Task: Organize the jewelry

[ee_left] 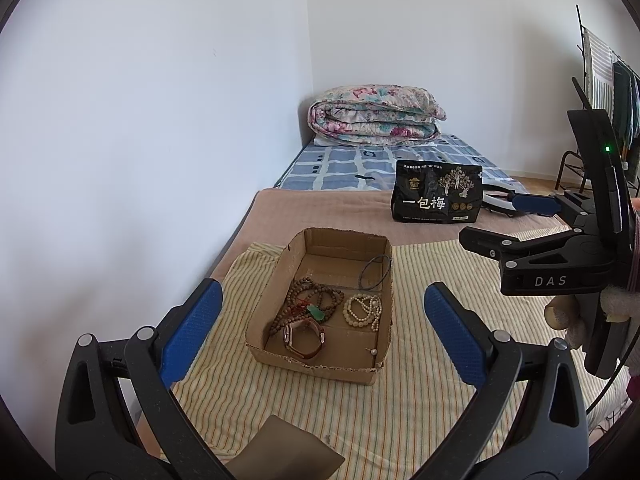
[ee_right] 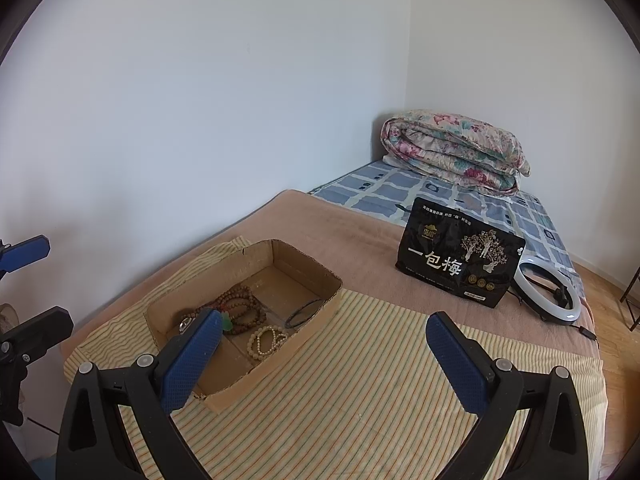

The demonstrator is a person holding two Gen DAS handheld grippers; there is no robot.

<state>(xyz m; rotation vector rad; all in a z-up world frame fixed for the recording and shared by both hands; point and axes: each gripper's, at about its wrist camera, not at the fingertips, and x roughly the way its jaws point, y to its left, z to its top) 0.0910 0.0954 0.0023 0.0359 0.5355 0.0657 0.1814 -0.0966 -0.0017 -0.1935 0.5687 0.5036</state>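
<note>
An open cardboard box [ee_left: 276, 304] [ee_right: 316, 272] sits on a striped cloth. Inside lie brown bead strings [ee_left: 310, 296] [ee_right: 240, 304] with a green pendant [ee_left: 317, 314], a cream bead bracelet [ee_left: 362, 309] [ee_right: 266, 340], a thin dark bangle [ee_left: 375, 272] [ee_right: 305, 313] and a brown-strap watch [ee_left: 304, 340]. My left gripper [ee_left: 323, 334] is open and empty, just in front of the box. My right gripper [ee_right: 324, 344] is open and empty, to the right of the box; it also shows in the left wrist view [ee_left: 508, 224].
The striped cloth [ee_left: 420, 360] [ee_right: 380, 380] covers a tan blanket [ee_left: 328, 212] on the bed. A black snack bag [ee_left: 436, 192] [ee_right: 460, 264] stands behind. A white ring light [ee_right: 548, 292] lies at its right. A folded floral quilt [ee_left: 376, 116] [ee_right: 452, 148] sits at the wall corner.
</note>
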